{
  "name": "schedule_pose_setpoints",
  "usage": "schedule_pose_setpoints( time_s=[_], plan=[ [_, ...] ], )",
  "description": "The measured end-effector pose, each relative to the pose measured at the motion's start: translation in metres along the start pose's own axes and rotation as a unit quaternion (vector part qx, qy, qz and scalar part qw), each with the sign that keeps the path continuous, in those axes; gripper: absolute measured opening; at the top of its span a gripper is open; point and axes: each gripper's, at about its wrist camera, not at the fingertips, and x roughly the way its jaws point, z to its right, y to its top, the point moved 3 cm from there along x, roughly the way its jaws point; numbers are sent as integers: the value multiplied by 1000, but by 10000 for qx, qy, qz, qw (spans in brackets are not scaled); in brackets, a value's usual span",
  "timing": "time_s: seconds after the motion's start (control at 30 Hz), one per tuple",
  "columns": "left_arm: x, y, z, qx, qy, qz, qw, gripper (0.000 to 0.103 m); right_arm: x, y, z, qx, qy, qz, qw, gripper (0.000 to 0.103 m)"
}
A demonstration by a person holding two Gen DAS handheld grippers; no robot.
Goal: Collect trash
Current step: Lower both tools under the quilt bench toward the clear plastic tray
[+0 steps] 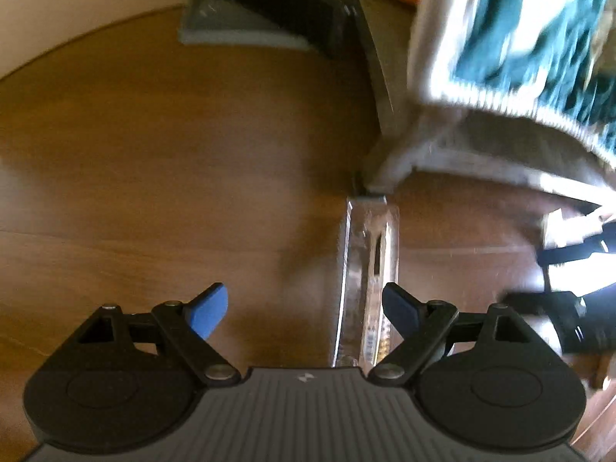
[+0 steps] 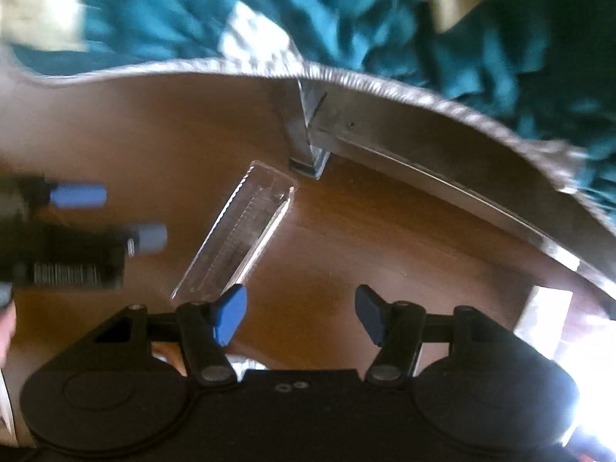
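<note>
Right wrist view: clear plastic tray (image 2: 235, 231), probably trash, lies beside bed leg (image 2: 308, 154); right gripper (image 2: 300, 315) and left gripper (image 1: 304, 312) both gape empty; straddle its narrow width.

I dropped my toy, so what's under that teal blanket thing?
Under the teal blanket's fringed edge you can see a metal frame leg standing on the wooden floor, with a clear plastic tray lying nearby. Farther back is hidden by the blanket.

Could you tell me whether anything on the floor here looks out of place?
Yes: a clear plastic tray lies loose on the wooden floor, one end by the metal bed leg, under the teal blanket. It looks discarded. Both grippers are open and empty.
</note>
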Motion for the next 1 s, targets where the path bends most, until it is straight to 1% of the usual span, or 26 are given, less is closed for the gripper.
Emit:
schedule_pose_setpoints(
  time_s=[0.13,0.2,0.3,0.4,0.6,0.73,0.83,0.9,1.0],
  plan=[
    [25,-12,8,-9,-242,-208,9995,88,32,13,2,271,97,-95,9995,61],
    [33,-20,13,92,-371,-319,9988,88,46,17,1,388,187,-165,9989,61],
    [44,-30,23,299,-445,-474,9974,88,62,20,-2,407,225,-222,9987,60],
    [52,-33,30,408,-468,-538,9966,88,76,25,-2,478,219,-288,9982,59],
    [56,-37,44,571,-474,-534,9958,88,92,28,0,387,147,-319,9986,59],
    [56,-37,47,665,-462,-533,9953,88,96,22,8,426,78,-352,9984,59],
    [52,-36,43,662,-473,-503,9954,88,98,17,15,463,67,-372,9982,59],
    [47,-34,42,638,-496,-445,9957,88,101,13,19,402,-27,-392,9984,59],
    [43,-33,35,436,-567,-498,9962,88,105,9,25,410,-70,-427,9982,58]
  ],
)
